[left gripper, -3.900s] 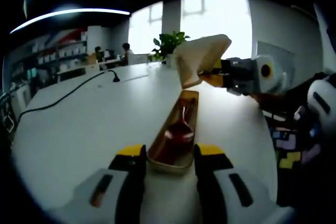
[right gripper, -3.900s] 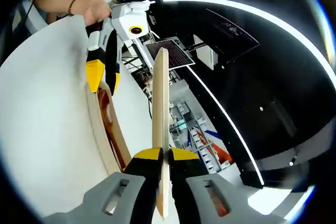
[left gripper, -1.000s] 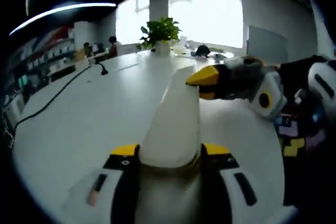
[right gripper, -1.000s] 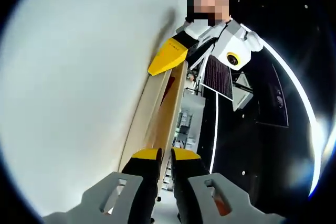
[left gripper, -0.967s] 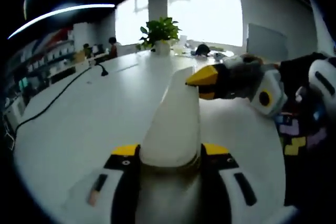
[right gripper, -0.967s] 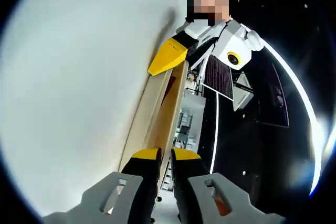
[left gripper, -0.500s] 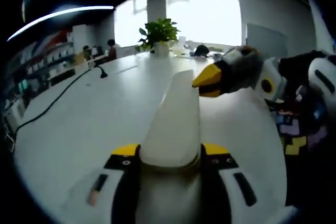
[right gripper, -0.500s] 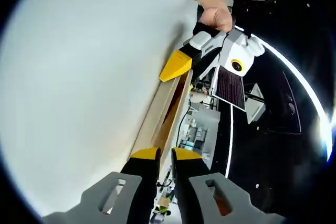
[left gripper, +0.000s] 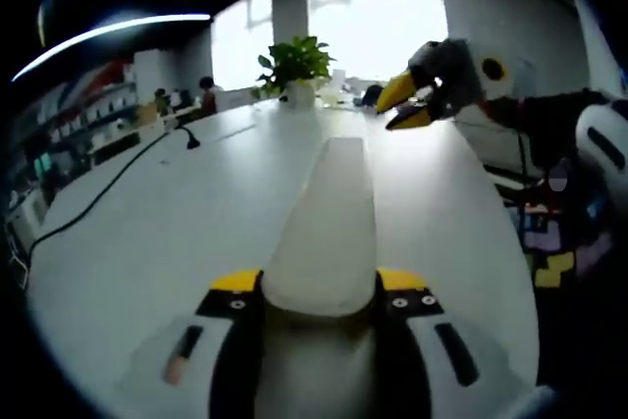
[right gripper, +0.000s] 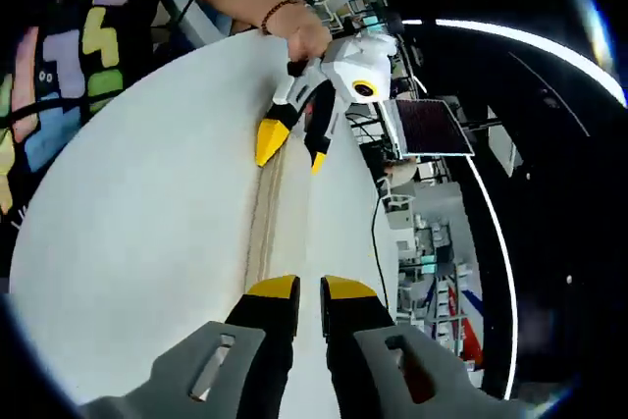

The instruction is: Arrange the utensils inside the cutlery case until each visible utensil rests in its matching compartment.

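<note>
The cutlery case (left gripper: 329,228) lies closed on the white counter (left gripper: 157,233), its pale lid up, and the left hand-held gripper (left gripper: 319,291) grasps its near end, one yellow-tipped jaw pressed to each side. In the right gripper view the same case (right gripper: 265,218) shows as a long thin strip running away across the counter (right gripper: 137,242), with the left hand-held gripper (right gripper: 291,149) at its far end, held by a person's hand (right gripper: 299,41) with a beaded band on the wrist. The right hand-held gripper (right gripper: 299,291) hovers above the counter at the case's other end, its jaws brought nearly together with only a narrow gap between them and nothing in it; it does not touch the case. In the left gripper view it (left gripper: 407,105) hangs in the air above and beyond the far end of the case, clear of the lid. A black cable (left gripper: 108,188) crosses the counter to the left, and a potted plant (left gripper: 294,66) stands at the far edge before bright windows. No utensils can be seen with the lid on.
</note>
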Available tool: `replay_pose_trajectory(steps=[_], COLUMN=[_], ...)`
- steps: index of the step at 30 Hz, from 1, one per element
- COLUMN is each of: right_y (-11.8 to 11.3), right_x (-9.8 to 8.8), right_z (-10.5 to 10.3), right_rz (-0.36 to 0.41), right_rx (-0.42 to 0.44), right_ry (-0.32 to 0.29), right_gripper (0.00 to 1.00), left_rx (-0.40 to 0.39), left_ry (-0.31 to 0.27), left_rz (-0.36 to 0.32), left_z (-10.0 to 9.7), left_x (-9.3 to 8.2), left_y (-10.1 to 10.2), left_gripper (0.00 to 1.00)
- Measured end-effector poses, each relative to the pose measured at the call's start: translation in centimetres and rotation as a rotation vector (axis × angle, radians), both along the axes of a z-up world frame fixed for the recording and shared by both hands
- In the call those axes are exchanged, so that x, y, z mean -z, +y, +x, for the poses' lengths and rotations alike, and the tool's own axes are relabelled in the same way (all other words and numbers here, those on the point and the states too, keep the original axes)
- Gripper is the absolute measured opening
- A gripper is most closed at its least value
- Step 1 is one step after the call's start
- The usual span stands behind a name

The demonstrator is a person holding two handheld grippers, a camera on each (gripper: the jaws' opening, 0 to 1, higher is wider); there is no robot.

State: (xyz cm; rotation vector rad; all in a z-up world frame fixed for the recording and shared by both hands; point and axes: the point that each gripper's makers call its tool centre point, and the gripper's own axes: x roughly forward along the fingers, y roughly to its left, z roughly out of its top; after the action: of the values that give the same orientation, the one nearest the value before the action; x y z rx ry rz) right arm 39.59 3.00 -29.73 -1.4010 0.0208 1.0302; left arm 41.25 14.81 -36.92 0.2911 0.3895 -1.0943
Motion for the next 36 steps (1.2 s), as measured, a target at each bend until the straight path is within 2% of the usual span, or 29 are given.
replay_pose_trajectory(steps=[2,3,5,6,8,9,10,12,15,16,17,19,21,24,27,30,31,34,36], right_y=[0.1,-0.2,-0.5,-0.5,-0.7,-1.0,-1.5,-1.9,-1.6,-1.4,-1.1,-0.2,0.8,1.7,2.1,2.5,2.4,2.2,2.2], right_x=[-0.8,-1.0,-1.1,-1.2,-0.9,-0.7,-0.1,0.7,1.3,1.6,1.7,1.8,2.3,3.1,3.7,4.7,5.0,6.4,6.8], right_z=[0.2,0.3,0.5,0.5,0.9,1.5,2.0,2.5,2.8,2.8,2.8,3.2,2.8,2.1,2.3,2.0,1.6,1.3,1.4], right_rz=[0.028,0.026,0.015,0.001,-0.027,-0.039,-0.081,-0.117,-0.143,-0.140,-0.142,-0.151,-0.161,-0.175,-0.198,-0.183,-0.195,-0.245,-0.252], right_rx=[-0.013,-0.008,0.001,-0.021,-0.036,-0.021,-0.009,0.013,0.016,0.050,0.062,0.036,0.008,0.007,0.005,0.023,0.024,0.010,0.016], right_ry=[0.072,0.137,0.224,0.272,0.344,0.359,0.399,0.472,0.560,0.616,0.647,0.643,0.655,0.696,0.719,0.766,0.789,0.790,0.797], right_gripper=[0.14,0.19,0.25,0.28,0.39,0.41,0.41,0.43,0.44,0.41,0.40,0.46,0.47,0.53,0.55,0.65,0.63,0.62,0.62], left_rx=[0.001,0.001,0.002,0.003,0.004,0.004,0.005,0.006,0.008,0.009,0.009,0.009,0.008,0.009,0.012,0.014,0.016,0.022,0.026], left_ry=[-0.002,-0.002,-0.002,-0.001,0.000,0.001,0.003,0.002,0.007,0.010,0.011,0.014,0.015,0.031,0.030,0.038,0.043,0.052,0.054], left_rz=[-0.001,-0.001,-0.003,-0.003,-0.003,-0.002,-0.001,0.002,0.003,0.007,0.008,0.018,0.024,0.027,0.045,0.044,0.041,0.043,0.048], left_z=[0.0,0.0,0.0,0.0,0.1,0.1,0.1,0.0,0.1,0.1,0.1,0.1,0.0,0.0,0.0,0.0,0.1,0.0,0.0], left_x=[0.0,0.0,0.0,0.0,0.0,0.0,0.0,0.0,0.1,0.1,0.1,0.1,0.1,0.1,0.1,0.1,0.1,0.2,0.2], left_y=[0.0,0.0,0.1,0.1,0.1,0.1,0.1,0.0,0.0,-0.1,-0.1,-0.2,-0.2,-0.2,-0.3,-0.3,-0.3,-0.4,-0.4], left_gripper=[0.46,0.46,0.46,0.46,0.46,0.46,0.46,0.46,0.46,0.46,0.46,0.46,0.46,0.46,0.46,0.46,0.46,0.46,0.46])
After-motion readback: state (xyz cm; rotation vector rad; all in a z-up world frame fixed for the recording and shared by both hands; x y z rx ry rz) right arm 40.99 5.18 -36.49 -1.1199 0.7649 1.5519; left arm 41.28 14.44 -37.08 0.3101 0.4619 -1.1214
